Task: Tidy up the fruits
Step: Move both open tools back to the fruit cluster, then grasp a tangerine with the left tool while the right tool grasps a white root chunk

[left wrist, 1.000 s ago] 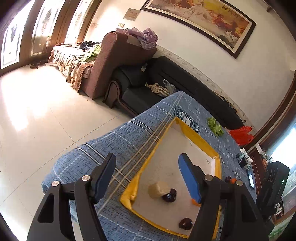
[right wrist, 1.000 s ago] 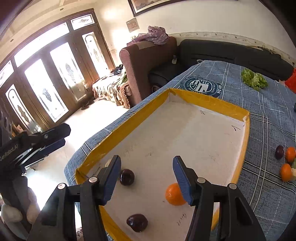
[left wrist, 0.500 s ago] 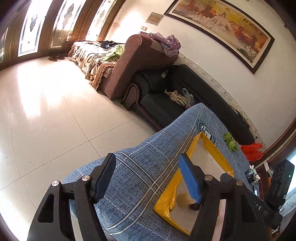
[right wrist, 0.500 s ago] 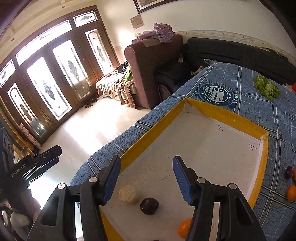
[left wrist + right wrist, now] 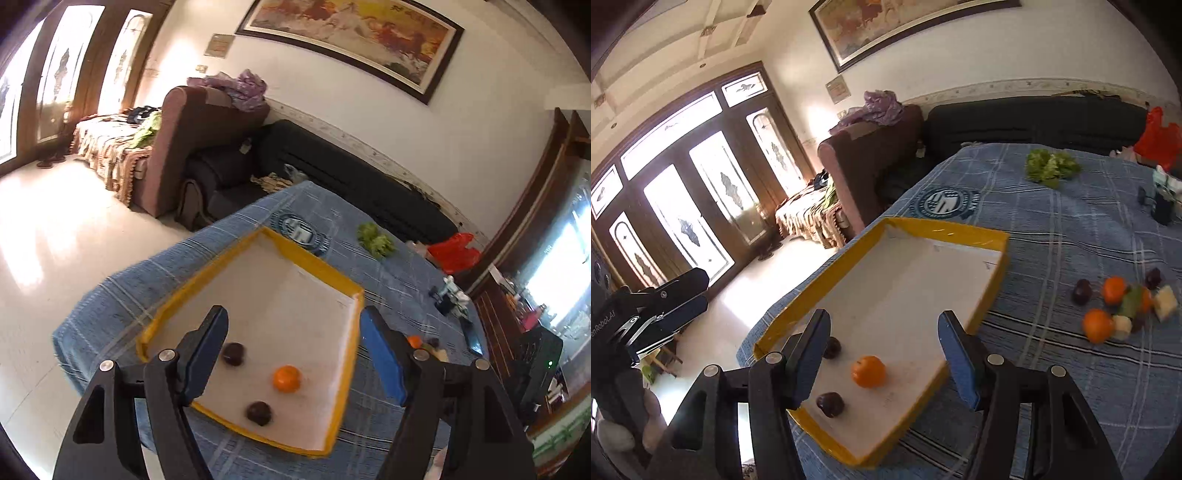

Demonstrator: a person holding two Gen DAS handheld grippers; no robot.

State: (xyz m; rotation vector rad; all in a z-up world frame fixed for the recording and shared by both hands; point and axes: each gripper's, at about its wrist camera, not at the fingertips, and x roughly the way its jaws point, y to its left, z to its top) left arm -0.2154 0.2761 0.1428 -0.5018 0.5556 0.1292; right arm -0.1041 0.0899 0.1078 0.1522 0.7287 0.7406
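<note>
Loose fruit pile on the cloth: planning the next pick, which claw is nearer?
Right. The right claw over the tray, beside the fruit pile; left claw beyond the tray's opposite side.

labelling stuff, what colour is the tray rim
Yellow rim around a white floor, clearest in the right wrist view.

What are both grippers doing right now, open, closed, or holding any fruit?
Left gripper: open, jaws wide apart, holding nothing, above the yellow tray.
Right gripper: open, jaws wide apart, holding nothing, above the same tray.
</note>
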